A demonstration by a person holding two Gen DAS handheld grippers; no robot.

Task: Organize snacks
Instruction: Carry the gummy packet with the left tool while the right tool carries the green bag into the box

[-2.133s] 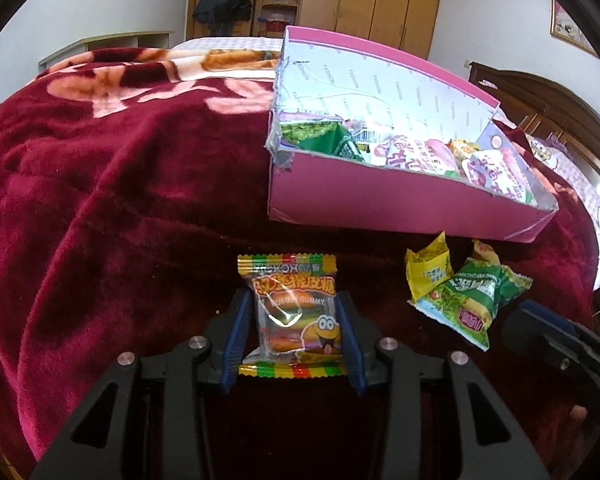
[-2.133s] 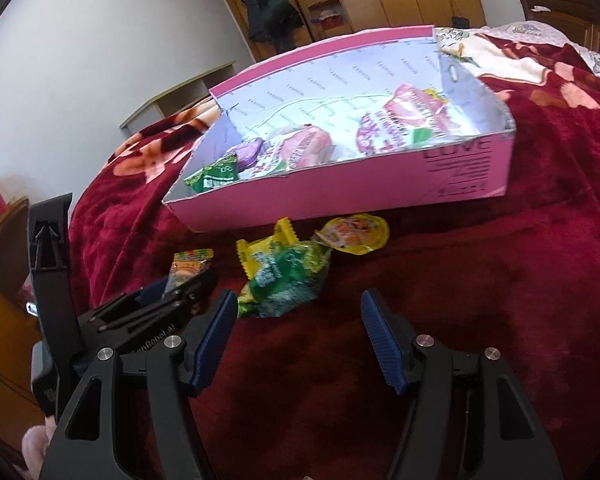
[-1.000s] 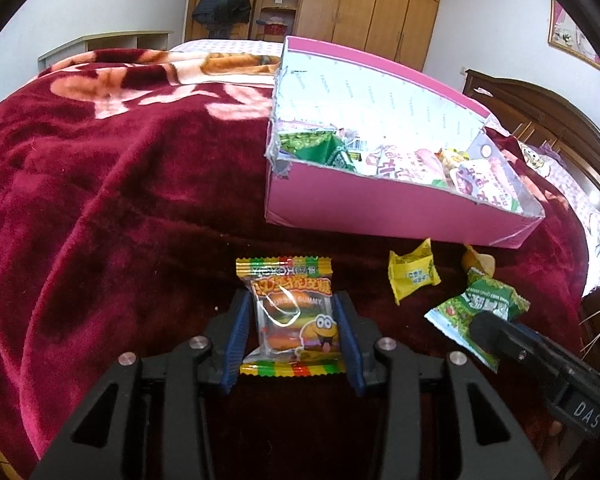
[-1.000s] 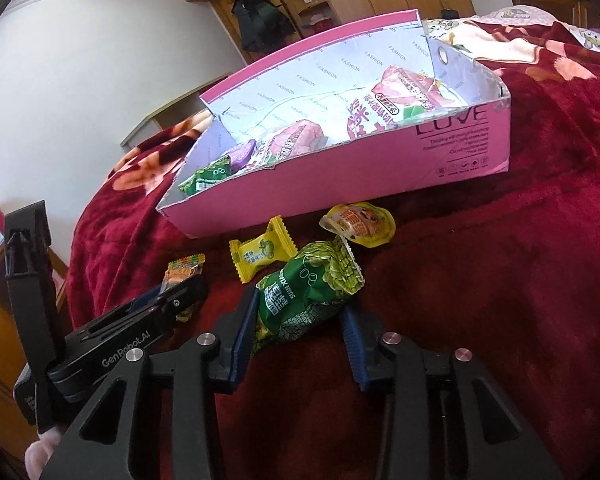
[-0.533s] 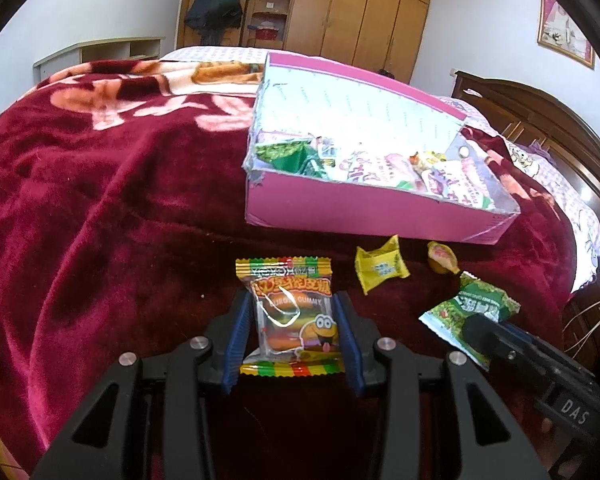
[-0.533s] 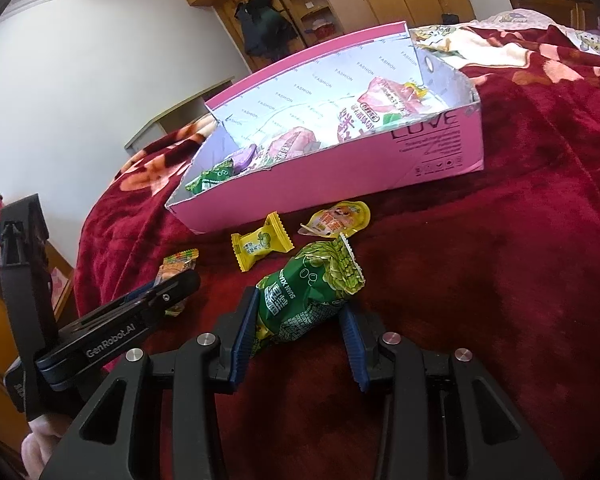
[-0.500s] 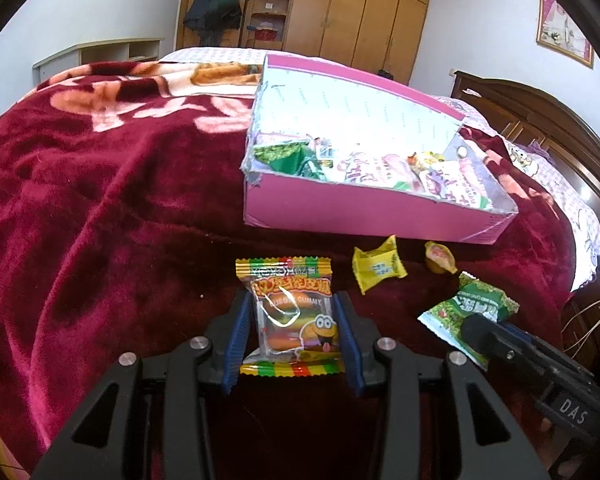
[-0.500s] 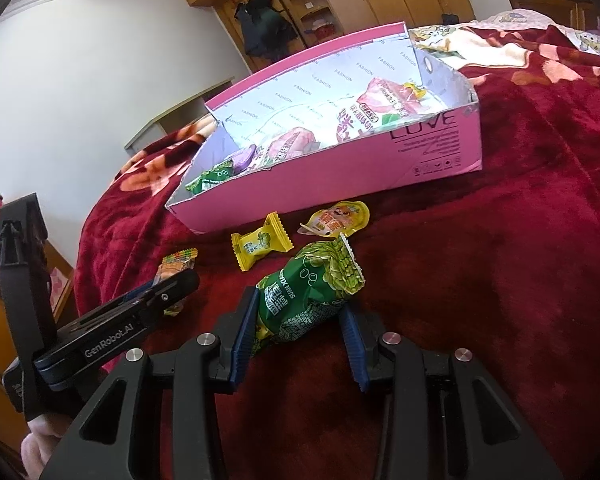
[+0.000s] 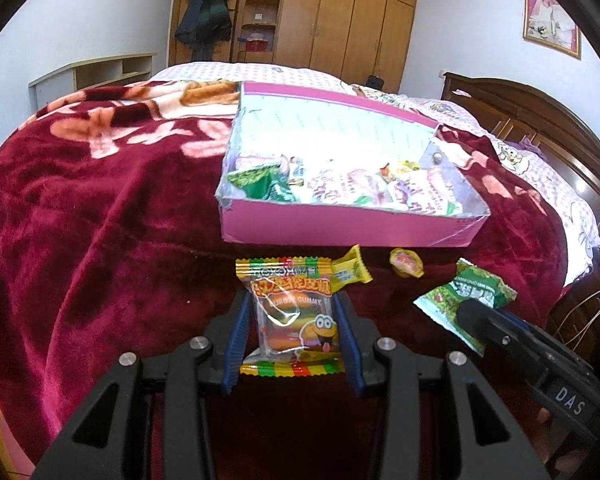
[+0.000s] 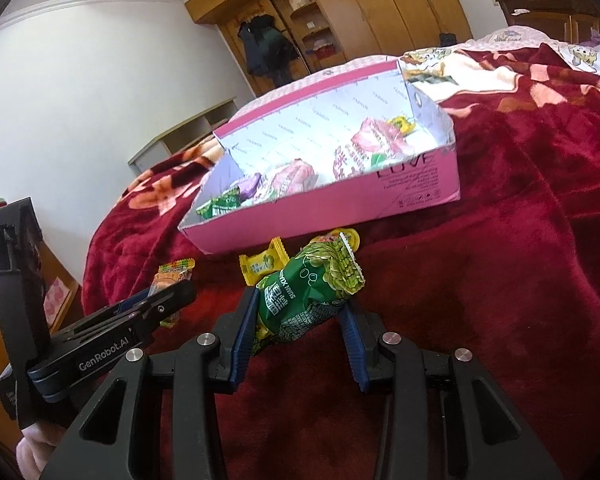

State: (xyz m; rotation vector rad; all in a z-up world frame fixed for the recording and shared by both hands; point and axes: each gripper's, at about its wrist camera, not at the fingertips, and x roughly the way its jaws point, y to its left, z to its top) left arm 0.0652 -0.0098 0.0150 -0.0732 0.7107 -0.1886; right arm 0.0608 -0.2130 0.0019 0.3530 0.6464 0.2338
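Packets are both off the bed now: my left hand-held gripper [image 9: 292, 336] clamps the gummy packet [image 9: 294, 312], my right hand-held gripper [image 10: 300, 332] the green packet [image 10: 306, 292], ready for the pink box [image 10: 340, 208].

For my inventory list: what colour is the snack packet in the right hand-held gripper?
Green snack packet, with white print; clearest in the right wrist view.

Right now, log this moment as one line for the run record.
left tongs: shut on gummy packet | right tongs: shut on green snack bag | pink box: partly filled | on blanket: yellow candy, jelly cup
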